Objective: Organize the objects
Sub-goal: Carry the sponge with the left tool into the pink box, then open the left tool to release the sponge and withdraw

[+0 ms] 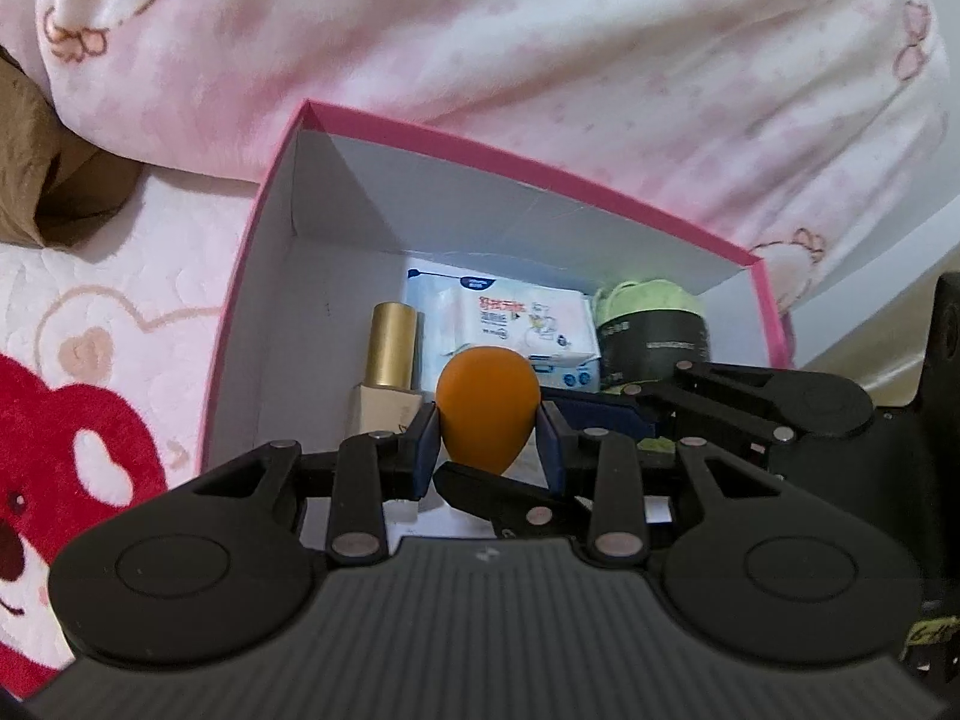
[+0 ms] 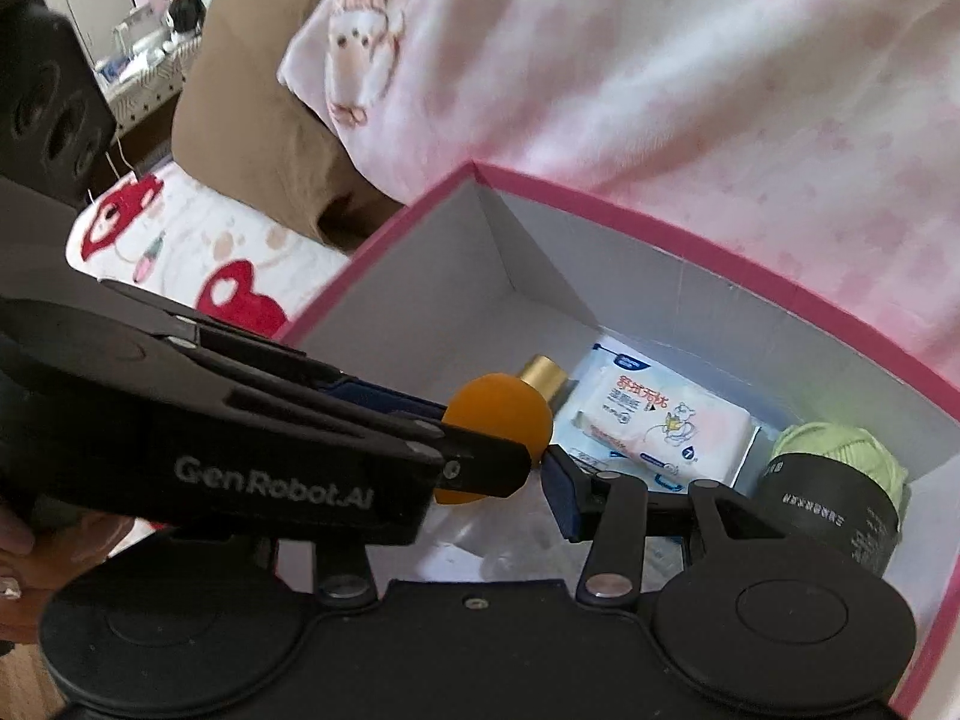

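My left gripper [image 1: 489, 420] is clamped on the orange sponge egg [image 1: 486, 405], lower centre of frame, over the pink box [image 1: 540, 168]. My right gripper [image 2: 480, 480]: left finger hidden behind the left tool, grip unclear. In the box: wipes pack [image 2: 654, 420], gold-capped bottle [image 1: 393, 354], green yarn [image 2: 840, 450].

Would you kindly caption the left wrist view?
Left gripper holds an orange sponge over the pink box.
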### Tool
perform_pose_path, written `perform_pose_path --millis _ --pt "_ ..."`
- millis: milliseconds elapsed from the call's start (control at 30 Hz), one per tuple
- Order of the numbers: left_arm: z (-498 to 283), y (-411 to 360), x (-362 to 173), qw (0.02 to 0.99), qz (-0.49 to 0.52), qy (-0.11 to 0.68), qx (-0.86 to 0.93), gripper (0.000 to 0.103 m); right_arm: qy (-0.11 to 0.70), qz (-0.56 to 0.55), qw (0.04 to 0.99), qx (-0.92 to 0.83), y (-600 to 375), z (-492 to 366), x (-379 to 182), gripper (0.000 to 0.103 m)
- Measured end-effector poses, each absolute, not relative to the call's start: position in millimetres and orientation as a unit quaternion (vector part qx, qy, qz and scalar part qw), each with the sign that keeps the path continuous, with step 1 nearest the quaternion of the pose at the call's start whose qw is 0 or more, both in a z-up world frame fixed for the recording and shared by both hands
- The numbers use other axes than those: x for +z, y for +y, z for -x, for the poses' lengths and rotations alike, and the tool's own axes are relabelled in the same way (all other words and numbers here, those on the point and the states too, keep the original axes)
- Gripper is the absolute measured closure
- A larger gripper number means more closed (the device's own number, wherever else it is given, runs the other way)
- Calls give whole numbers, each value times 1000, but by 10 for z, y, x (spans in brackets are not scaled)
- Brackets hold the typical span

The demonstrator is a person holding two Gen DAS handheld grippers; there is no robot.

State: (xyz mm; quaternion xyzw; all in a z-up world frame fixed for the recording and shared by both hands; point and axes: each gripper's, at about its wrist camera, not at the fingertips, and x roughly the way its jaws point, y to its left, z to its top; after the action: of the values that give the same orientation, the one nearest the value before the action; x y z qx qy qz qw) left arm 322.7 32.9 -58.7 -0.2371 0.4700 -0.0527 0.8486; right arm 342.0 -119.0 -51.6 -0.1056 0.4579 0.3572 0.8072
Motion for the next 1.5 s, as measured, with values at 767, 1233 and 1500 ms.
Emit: perform_pose_path --millis 767,1233,1500 --pt "-3418 274 -777 843 232 485 -17 69 451 119 816 342 -1294 -3402 -631 46" --pt "-2980 211 -370 842 198 502 -4 62 409 67 845 338 -1700 -2865 -235 42" --pt "-2486 16 101 851 149 503 -26 54 396 83 855 326 -1924 -2440 128 41"
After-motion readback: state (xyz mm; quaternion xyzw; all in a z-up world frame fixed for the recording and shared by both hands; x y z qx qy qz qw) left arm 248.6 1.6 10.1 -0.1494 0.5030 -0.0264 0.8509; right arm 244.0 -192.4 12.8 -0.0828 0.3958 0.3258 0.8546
